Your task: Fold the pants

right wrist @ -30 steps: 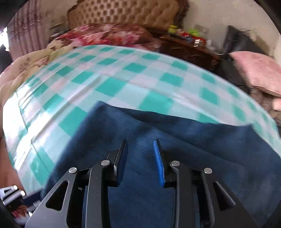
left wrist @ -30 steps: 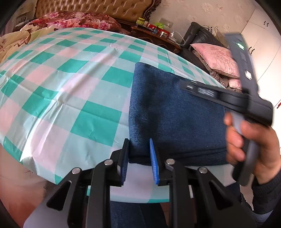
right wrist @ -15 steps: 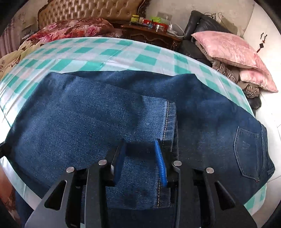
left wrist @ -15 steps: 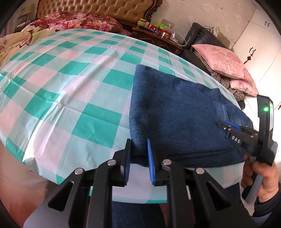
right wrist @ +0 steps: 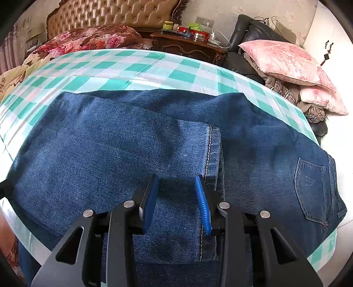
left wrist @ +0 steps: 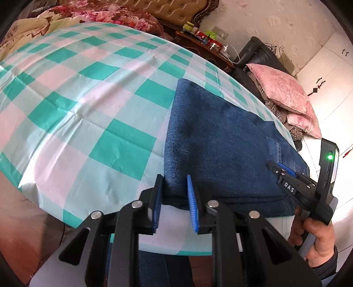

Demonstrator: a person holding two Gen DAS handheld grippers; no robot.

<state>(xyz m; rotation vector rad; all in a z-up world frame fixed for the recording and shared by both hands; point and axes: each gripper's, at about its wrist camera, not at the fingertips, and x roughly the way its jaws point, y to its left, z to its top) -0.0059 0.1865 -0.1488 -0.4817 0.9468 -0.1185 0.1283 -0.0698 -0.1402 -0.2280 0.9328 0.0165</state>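
Note:
The blue denim pants lie folded over on the checked tablecloth, leg hems on top near the middle and a back pocket at the right end. In the left wrist view the pants fill the right side. My left gripper is open, its jaws either side of the near left folded corner of the pants. My right gripper is open just above the leg hem at the near edge; it also shows in the left wrist view.
The green, pink and white tablecloth covers a table whose near edge runs below the pants. Behind are a bed headboard, a wooden nightstand with small items, and pink pillows on a dark chair.
My right gripper has swung from over the pants down to their near right edge and steadied there. My left gripper's jaws narrowed briefly, then widened again at the folded corner.

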